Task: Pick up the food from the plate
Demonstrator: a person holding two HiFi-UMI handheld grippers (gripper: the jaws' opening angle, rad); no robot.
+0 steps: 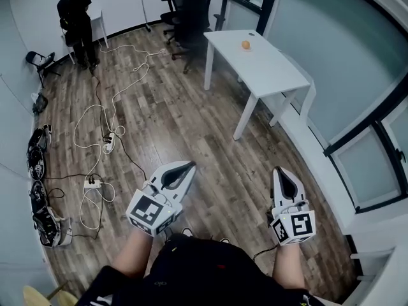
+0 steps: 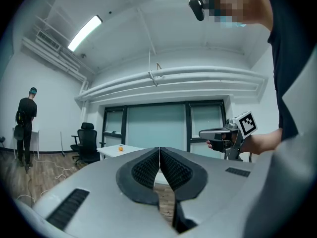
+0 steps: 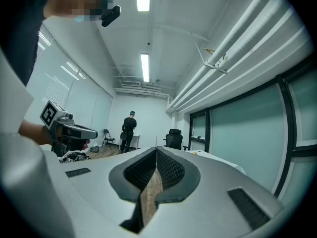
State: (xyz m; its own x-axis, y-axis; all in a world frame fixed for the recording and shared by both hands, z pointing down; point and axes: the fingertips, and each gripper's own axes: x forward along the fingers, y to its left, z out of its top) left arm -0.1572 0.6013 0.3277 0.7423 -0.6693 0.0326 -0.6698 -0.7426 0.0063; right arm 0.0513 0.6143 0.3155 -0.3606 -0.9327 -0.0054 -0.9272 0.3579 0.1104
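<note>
Standing well back from the white tabletop (image 1: 271,72) with left tool (image 1: 187,167) and right tool (image 1: 279,172) both clamped shut on nothing; yet to reach the small orange food (image 1: 245,44) there, far ahead, rightward, nearer the right tool.

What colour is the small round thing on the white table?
The round thing is orange, clearest in the head view.

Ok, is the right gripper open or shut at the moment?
Shut, and empty. In its own view the right gripper has its jaws meeting at the tips, with nothing held between them.
</note>
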